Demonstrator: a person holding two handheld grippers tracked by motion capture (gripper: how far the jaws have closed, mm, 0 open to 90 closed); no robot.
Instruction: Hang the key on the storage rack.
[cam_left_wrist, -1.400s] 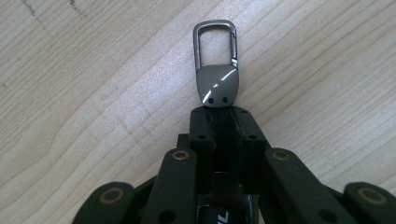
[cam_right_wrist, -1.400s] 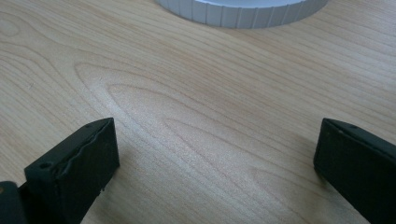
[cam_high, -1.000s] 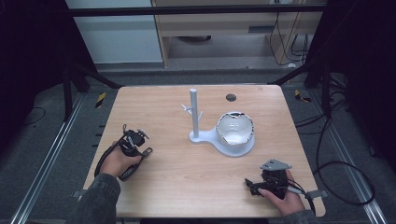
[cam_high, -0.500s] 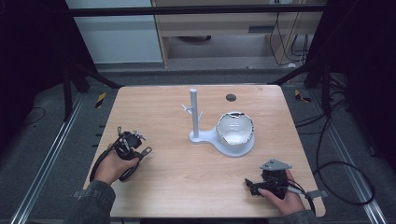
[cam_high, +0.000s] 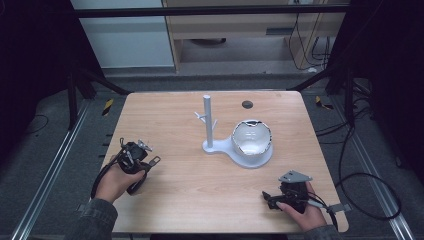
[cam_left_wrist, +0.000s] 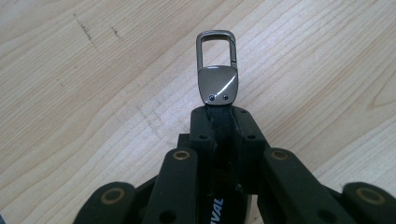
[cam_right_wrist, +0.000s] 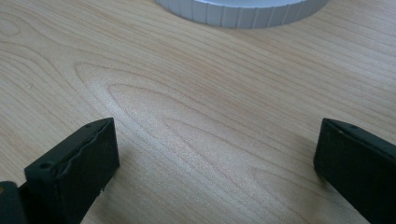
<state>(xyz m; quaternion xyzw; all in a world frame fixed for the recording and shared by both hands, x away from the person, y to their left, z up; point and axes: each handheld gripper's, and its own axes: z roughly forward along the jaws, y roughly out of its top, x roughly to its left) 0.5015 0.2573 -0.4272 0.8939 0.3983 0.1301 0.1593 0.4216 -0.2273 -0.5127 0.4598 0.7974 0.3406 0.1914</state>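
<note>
Pinching the black strap of a metal key clip (cam_left_wrist: 217, 74), the left gripper (cam_high: 134, 156) rests low at the table's (cam_high: 200, 200) left. Judging by the white stand's (cam_high: 208, 125) pegs, hanging needs the clasp loop kept level. The right gripper (cam_right_wrist: 215, 158) sits spread, empty.
</note>
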